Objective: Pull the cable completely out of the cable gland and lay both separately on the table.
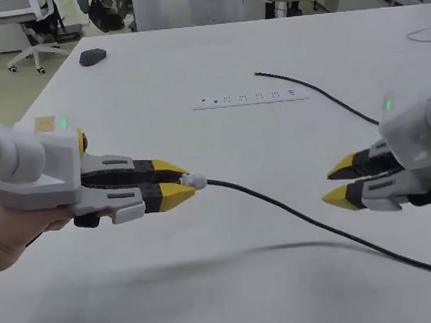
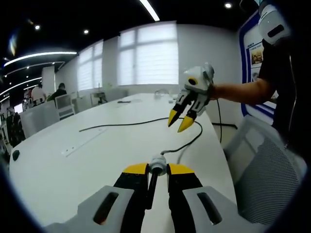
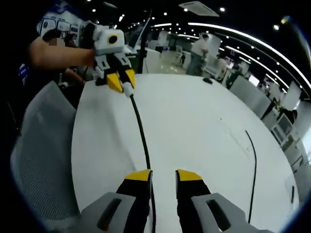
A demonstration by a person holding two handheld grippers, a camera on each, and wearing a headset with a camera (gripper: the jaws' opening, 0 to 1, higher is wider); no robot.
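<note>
The left gripper (image 1: 181, 184) is clamped on the small white cable gland (image 1: 196, 181), held above the table (image 1: 227, 289). The black cable (image 1: 288, 212) trails rightward, sagging. It looks light and limp, so it is best gripped close to the hard, smooth gland. The right gripper (image 1: 337, 185) hovers over it, jaws apart. The power strip (image 1: 252, 98) and mouse (image 1: 92, 57) lie well clear.

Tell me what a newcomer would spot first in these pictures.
The left gripper, at the left of the head view, is shut on a small white cable gland, with a black cable trailing from it to the right over the white table. The right gripper hangs open opposite, holding nothing. Farther back lies a white power strip.
</note>
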